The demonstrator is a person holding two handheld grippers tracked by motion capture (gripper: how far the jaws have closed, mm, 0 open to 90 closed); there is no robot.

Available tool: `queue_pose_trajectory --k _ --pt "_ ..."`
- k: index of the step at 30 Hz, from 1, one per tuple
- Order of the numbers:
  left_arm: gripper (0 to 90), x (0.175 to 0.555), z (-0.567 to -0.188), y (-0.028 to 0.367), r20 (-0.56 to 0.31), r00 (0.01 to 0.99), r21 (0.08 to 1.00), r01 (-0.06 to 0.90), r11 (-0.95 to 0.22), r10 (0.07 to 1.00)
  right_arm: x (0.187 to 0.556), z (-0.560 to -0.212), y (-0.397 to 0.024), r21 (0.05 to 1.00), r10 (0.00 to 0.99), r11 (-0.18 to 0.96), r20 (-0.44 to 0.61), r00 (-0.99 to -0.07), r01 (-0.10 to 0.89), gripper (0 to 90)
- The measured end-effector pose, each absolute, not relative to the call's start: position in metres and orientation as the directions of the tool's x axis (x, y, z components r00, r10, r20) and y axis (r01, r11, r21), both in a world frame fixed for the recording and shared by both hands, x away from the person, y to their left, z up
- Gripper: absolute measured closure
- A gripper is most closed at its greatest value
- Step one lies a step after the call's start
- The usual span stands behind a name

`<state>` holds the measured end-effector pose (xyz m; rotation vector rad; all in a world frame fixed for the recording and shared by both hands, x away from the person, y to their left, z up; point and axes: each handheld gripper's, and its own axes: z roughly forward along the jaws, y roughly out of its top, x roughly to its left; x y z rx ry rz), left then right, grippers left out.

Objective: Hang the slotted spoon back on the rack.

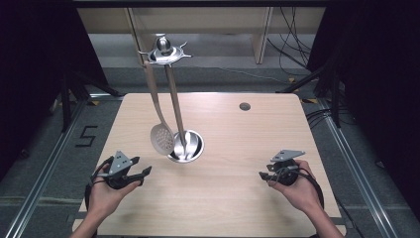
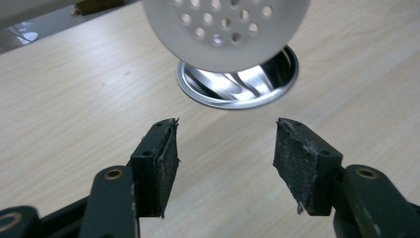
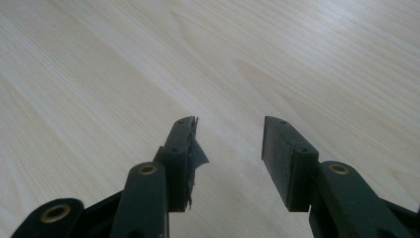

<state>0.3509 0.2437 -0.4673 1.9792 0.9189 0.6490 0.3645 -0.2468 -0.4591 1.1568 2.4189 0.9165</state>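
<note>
The wooden table (image 1: 237, 148) carries a steel utensil stand (image 1: 185, 147), from which the slotted spoon (image 1: 162, 138) hangs, its long axis near upright. Its perforated bowl lies just ahead of and above my left gripper (image 2: 225, 144), jaws released and empty. My right gripper (image 3: 229, 148), likewise released, sits well apart, so the left is nearer.

"5" on the floor (image 1: 87, 135)

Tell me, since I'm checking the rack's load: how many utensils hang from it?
1: a perforated skimmer hangs from the rack, left of the pole, its head above the round base. None looks hidden.
</note>
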Motion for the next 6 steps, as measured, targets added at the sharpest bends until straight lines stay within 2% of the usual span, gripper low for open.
queue_pose_trajectory --k 4,6 --pt "39.9 0.3527 -0.4655 0.2456 0.083 0.587 0.861 0.364 -0.354 0.805 0.3642 -0.4572 -0.2501 0.636 0.766 0.494 0.003 -0.642 0.593 56.4" --pt "38.7 0.3543 -0.4674 0.2479 0.061 0.588 0.864 0.373 -0.338 0.807 0.3642 -0.4618 -0.2482 0.679 0.783 0.456 0.001 -0.622 0.575 56.0"
